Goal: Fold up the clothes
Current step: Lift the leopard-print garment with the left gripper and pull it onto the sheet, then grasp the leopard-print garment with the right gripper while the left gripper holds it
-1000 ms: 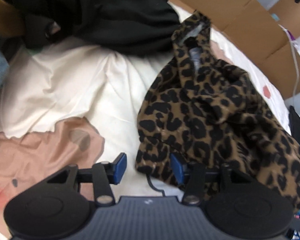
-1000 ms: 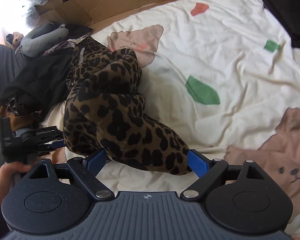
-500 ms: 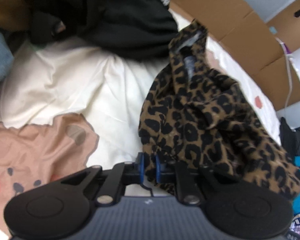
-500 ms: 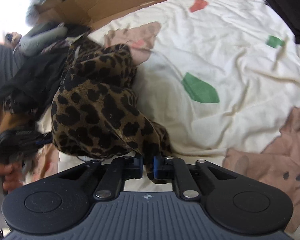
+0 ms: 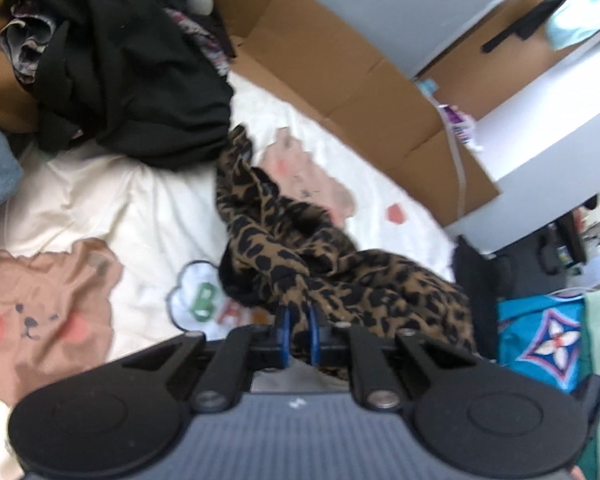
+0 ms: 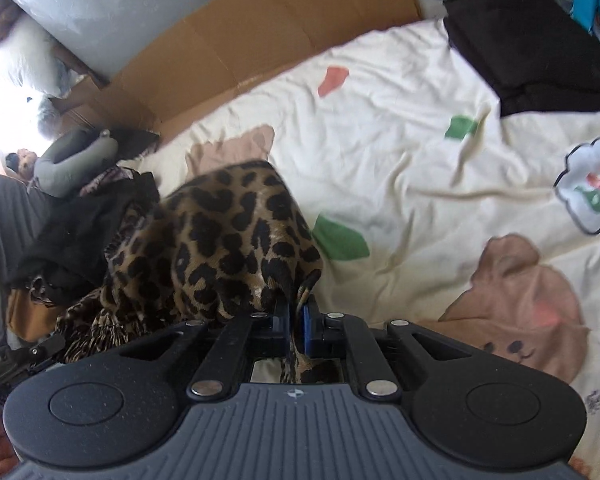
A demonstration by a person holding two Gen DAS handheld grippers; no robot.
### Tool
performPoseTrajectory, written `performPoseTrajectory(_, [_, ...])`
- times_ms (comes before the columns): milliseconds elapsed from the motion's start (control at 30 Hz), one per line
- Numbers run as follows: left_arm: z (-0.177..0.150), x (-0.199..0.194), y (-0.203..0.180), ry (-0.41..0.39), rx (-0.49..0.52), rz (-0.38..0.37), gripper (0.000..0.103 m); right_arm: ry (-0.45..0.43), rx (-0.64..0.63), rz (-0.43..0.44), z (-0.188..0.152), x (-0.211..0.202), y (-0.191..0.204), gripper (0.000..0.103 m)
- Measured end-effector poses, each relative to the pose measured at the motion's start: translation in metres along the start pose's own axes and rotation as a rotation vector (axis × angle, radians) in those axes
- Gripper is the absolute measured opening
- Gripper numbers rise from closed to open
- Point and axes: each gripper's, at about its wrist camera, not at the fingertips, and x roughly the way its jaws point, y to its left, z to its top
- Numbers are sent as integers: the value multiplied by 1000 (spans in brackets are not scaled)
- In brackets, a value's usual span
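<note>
Gripping the leopard-print garment (image 5: 300, 256), left gripper (image 5: 298, 334) and right gripper (image 6: 296, 320) are both clenched on it; cloth trails toward frame centre, bunched between them.

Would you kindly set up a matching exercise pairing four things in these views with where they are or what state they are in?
Things:
1. leopard-print garment
2. black clothes pile
3. cardboard
4. bedsheet

Places or states:
A. standing along the bed's far edge
B. pinched in both grippers
C. heaped at the bed's corner
D. cream, printed with bears

Pairs: 1-B, 2-C, 3-A, 4-D
</note>
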Motion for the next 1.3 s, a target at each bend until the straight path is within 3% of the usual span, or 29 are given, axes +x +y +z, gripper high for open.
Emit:
performPoseTrajectory(500, [-6, -74, -68, -121, 19, -120, 9, -70, -38, 40, 25, -100, 9, 4])
performPoseTrajectory(900, [1, -156, -137, -238, 156, -218, 9, -160, -145, 132, 42, -194, 47, 4])
performPoseTrajectory(1133, [-1, -179, -165, -265, 194, -271, 9, -171, -119, 110, 46, -205, 42, 4])
performPoseTrajectory(1300, [6, -155, -161, -226, 185, -256, 9, -111, -60, 65, 47, -173, 21, 4])
